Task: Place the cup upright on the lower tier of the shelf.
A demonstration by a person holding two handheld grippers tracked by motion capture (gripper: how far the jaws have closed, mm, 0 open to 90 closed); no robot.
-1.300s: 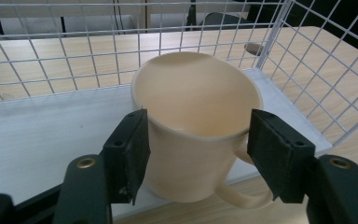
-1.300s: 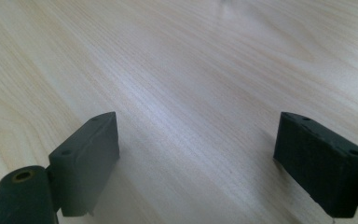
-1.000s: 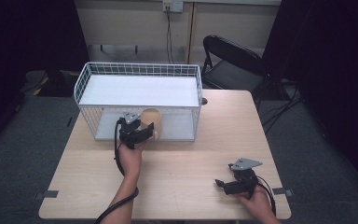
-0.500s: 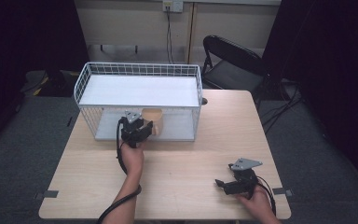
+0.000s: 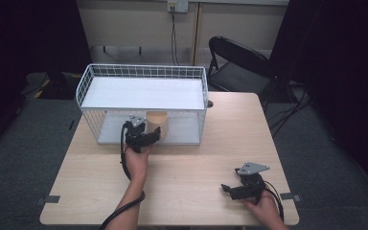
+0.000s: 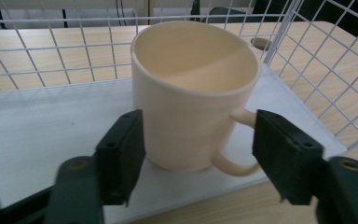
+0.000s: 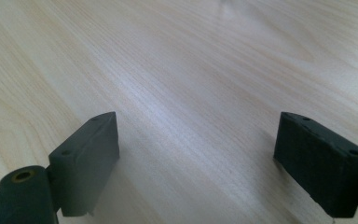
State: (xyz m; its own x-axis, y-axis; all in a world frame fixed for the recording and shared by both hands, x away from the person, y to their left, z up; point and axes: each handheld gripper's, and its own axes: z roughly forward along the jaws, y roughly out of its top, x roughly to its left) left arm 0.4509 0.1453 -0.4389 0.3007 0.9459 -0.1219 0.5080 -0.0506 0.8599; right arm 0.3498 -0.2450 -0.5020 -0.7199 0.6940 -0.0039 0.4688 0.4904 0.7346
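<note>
A light wooden table (image 5: 187,177) carries a white wire two-tier rack (image 5: 143,103) across its far half. The rack's lower white shelf (image 6: 37,135) lies directly under and ahead of the left gripper (image 5: 146,136), which reaches in at the rack's open front.

A cream ceramic mug (image 6: 193,95) stands upright on that lower shelf, near its front edge, sitting between the left gripper's two black jaws. Its handle (image 6: 235,156) points toward the jaw on the right side of the left gripper view. The jaws have just been opening: the one on the left sits right against the mug's wall, too close to say whether it touches, while the other stands clear of the handle, so the mug is bracketed but not pinched.

The right gripper (image 5: 235,189) rests low over bare tabletop at the near right corner, well apart from the rack, its jaws spread wide with nothing between them.
</note>
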